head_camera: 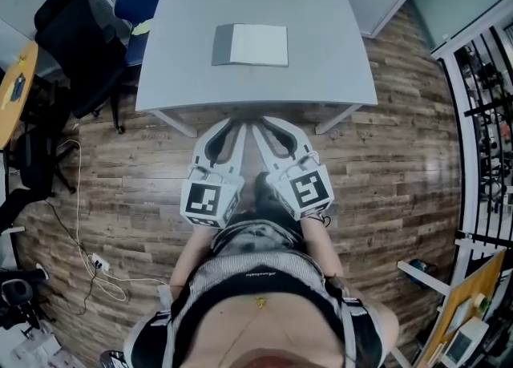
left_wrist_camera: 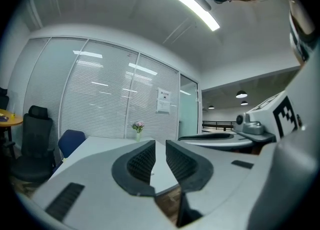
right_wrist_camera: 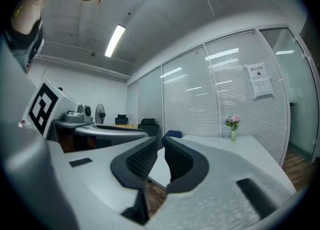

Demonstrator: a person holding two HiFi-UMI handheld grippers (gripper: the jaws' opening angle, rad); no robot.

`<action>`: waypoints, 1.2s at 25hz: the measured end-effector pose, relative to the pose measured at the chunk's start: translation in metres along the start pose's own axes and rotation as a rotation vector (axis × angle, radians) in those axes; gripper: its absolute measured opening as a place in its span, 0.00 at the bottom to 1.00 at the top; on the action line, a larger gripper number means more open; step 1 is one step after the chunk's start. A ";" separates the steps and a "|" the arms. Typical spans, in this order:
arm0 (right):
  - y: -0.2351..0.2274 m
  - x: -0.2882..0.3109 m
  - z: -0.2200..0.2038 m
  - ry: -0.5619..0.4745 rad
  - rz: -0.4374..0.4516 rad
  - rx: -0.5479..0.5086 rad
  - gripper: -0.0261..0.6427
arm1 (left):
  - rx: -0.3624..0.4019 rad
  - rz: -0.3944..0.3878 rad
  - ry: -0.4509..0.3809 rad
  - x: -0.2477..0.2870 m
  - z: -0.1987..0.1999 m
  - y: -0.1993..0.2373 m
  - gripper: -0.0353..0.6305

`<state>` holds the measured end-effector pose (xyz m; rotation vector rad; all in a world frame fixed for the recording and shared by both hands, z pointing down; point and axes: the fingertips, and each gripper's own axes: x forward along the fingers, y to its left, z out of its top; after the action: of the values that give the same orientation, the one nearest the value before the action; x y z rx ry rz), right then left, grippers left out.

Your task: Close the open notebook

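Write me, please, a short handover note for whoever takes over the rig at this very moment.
Left gripper: jaws slightly apart, nothing between them.
Right gripper: the same, empty.
Both are held level, side by side, over the wood floor, short of the table's near edge.
The notebook lies open near the middle of the table, and neither gripper touches it.
Done: nothing yet.
Left: reach the notebook and fold one side over the other until it is shut.
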<state>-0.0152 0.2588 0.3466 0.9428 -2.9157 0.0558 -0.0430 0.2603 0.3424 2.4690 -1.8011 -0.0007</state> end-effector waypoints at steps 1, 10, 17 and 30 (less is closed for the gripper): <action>-0.004 0.004 0.001 0.004 0.003 0.007 0.11 | -0.002 0.001 0.001 0.005 0.001 0.003 0.11; -0.044 0.038 0.014 -0.021 0.045 -0.004 0.11 | 0.004 0.045 0.003 0.051 0.012 0.023 0.11; -0.076 0.061 0.018 -0.025 0.101 0.008 0.11 | -0.006 0.082 0.002 0.090 0.018 0.031 0.11; -0.130 0.096 0.025 -0.044 0.183 -0.020 0.11 | -0.012 0.171 -0.010 0.147 0.022 0.048 0.11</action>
<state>-0.0180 0.0963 0.3314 0.6803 -3.0291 0.0165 -0.0449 0.1045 0.3310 2.3025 -2.0036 -0.0125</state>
